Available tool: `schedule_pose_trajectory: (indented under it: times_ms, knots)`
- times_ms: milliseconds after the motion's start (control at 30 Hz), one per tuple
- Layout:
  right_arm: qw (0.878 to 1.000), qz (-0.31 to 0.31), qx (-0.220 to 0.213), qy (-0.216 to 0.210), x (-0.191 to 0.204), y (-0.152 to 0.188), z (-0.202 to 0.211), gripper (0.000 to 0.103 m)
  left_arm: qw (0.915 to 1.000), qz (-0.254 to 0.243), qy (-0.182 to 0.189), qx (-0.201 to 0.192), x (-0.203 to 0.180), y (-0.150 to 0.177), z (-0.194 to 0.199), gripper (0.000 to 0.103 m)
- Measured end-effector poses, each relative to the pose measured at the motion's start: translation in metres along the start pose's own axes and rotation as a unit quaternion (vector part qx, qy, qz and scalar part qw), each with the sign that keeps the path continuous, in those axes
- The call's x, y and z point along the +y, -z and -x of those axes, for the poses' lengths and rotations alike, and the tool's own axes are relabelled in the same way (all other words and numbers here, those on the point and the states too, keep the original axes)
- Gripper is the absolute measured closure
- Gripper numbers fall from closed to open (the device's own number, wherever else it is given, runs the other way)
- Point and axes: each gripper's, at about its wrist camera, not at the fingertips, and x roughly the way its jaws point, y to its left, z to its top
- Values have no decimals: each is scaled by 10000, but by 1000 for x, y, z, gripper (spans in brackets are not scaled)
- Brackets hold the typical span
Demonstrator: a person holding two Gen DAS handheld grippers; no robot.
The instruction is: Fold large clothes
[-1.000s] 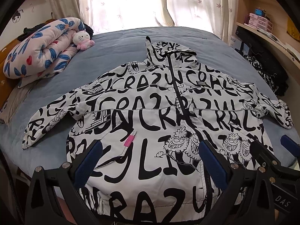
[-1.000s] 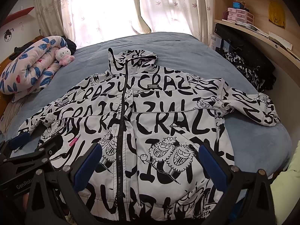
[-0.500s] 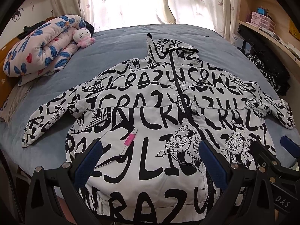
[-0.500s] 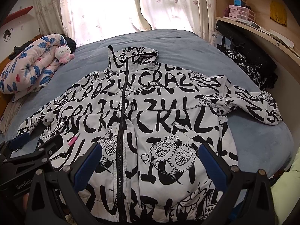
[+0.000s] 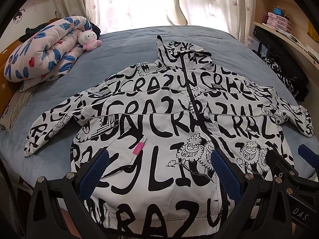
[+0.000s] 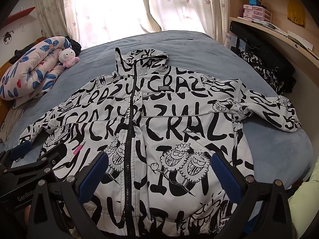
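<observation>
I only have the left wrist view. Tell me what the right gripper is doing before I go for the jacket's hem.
Observer: The right gripper hangs wide open over the lower front of the jacket, gripping nothing.
Operator: Report the hem on that side.
Observer: The right hem corner lies slightly rumpled, with nothing gripping it.
Operator: Check beside the bed there.
Observer: Pale green fabric shows just past the bed on its right side.
</observation>
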Motion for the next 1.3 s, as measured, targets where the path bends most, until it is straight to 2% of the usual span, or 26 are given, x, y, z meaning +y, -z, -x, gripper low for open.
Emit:
schedule_pose_trajectory:
  times_ms: [1300]
  knots:
    - [10000, -28, 16, -12, -2, -1, 2, 0, 10000, -16, -14, 21, -1, -1, 0, 2]
